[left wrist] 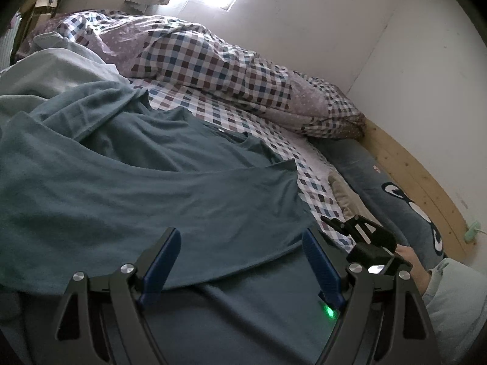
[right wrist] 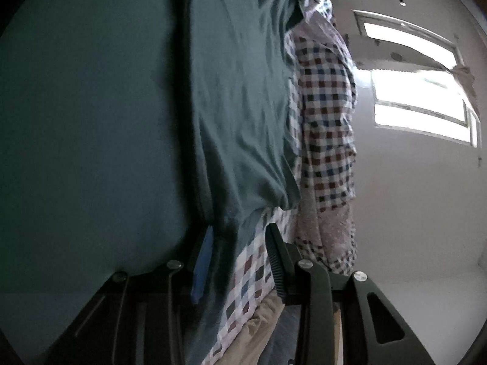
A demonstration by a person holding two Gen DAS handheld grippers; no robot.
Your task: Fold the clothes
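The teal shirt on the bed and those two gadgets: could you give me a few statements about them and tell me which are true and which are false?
1. The teal shirt lies on a checked bedsheet. True.
2. The left gripper is clamped shut on the shirt. False: its blue fingers stand wide apart over the cloth.
3. A rumpled checked duvet is bunched along the wall side of the bed. True.
4. The right gripper is out of sight in the left wrist view. False: it shows at the shirt's right edge.
5. The room is lit by a lamp on the bed. False: the light comes through a window.
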